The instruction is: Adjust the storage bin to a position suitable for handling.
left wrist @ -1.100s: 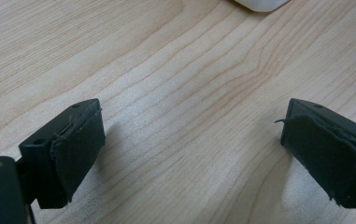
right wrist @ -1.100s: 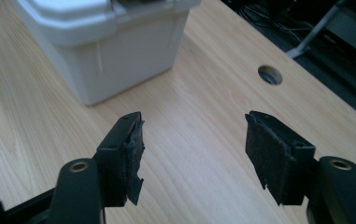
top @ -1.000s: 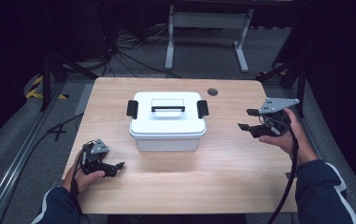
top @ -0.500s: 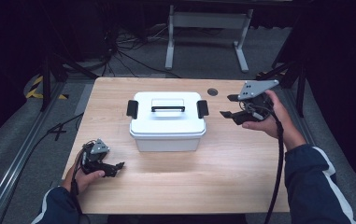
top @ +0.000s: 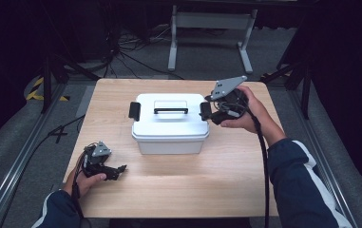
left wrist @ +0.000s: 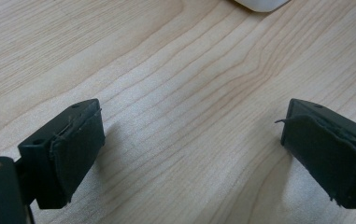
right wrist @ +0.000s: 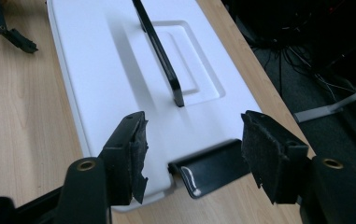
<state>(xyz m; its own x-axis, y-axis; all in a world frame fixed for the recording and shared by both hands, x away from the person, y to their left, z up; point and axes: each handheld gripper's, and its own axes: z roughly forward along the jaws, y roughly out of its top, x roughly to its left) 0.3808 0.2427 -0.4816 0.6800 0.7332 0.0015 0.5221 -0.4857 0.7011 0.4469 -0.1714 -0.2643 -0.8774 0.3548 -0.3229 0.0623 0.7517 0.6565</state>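
A white lidded box (top: 169, 126) stands mid-table, with a black handle (top: 170, 110) on top and a black latch at each end. My right gripper (top: 212, 113) is open at the box's right end. In the right gripper view its jaws (right wrist: 196, 140) stand either side of the right latch (right wrist: 208, 168), apart from it, with the lid (right wrist: 110, 60) and handle (right wrist: 159, 51) beyond. My left gripper (top: 119, 171) rests low at the table's front left. Its jaws (left wrist: 192, 149) are open over bare wood with nothing between them.
The wooden table (top: 178, 190) has free surface in front of the box and to its left. A grey metal stand (top: 212, 23) and cables lie on the floor behind the table. The left latch (top: 134, 110) sticks out from the box's left end.
My right gripper has moved left and forward from the table's right side up to the box's right latch. The left gripper has stayed put.
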